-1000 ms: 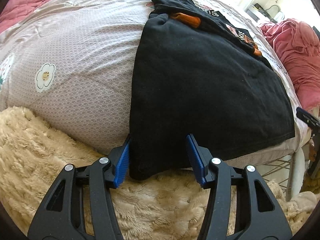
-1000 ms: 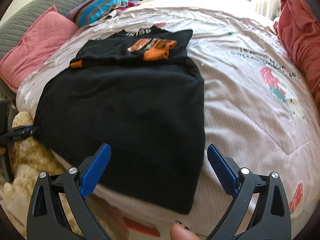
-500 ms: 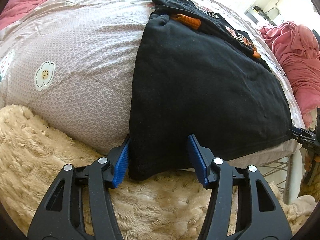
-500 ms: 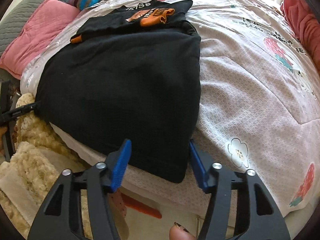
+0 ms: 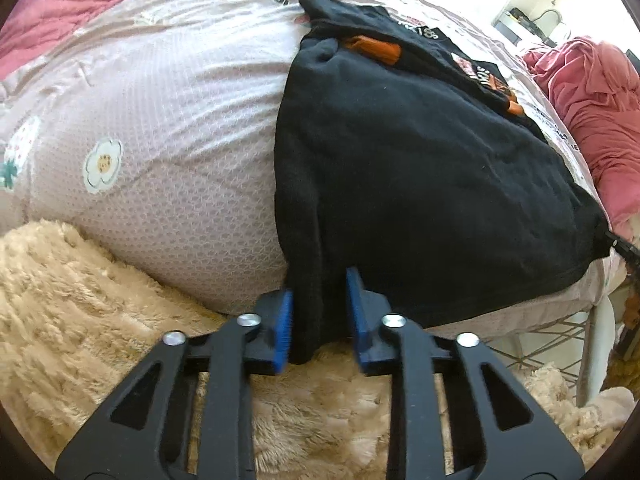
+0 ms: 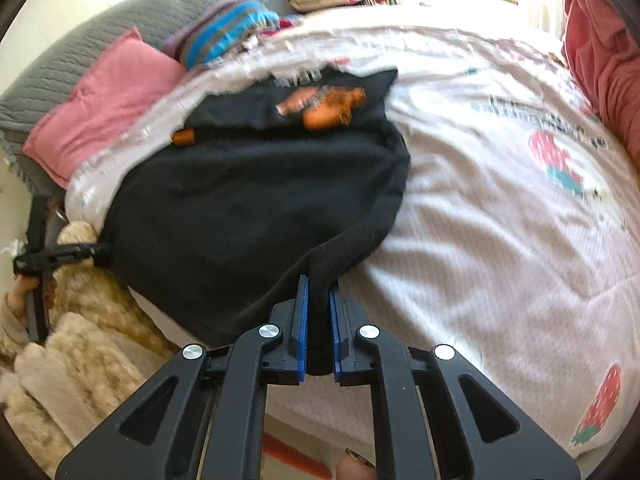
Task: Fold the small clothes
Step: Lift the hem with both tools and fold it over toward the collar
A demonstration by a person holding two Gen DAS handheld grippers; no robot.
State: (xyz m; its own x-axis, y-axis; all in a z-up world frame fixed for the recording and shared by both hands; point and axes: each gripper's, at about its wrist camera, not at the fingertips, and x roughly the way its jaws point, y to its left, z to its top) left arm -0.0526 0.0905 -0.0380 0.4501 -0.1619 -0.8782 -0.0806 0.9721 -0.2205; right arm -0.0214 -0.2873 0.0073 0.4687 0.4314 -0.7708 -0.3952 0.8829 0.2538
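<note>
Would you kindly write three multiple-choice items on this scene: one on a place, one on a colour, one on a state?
1. Where does the black shirt lie?
A. on the bed cover
B. on a chair
C. in a basket

2. What colour is the pillow by the grey headboard?
A. green
B. pink
C. white

3. How is the right gripper?
A. wide open
B. out of view
C. shut on the shirt's corner

Answers:
1 A, the shirt is spread over the flowered cover.
2 B, the right wrist view shows it pink.
3 C, black cloth is pinched between its blue pads, and the left gripper grips the other corner.
</note>
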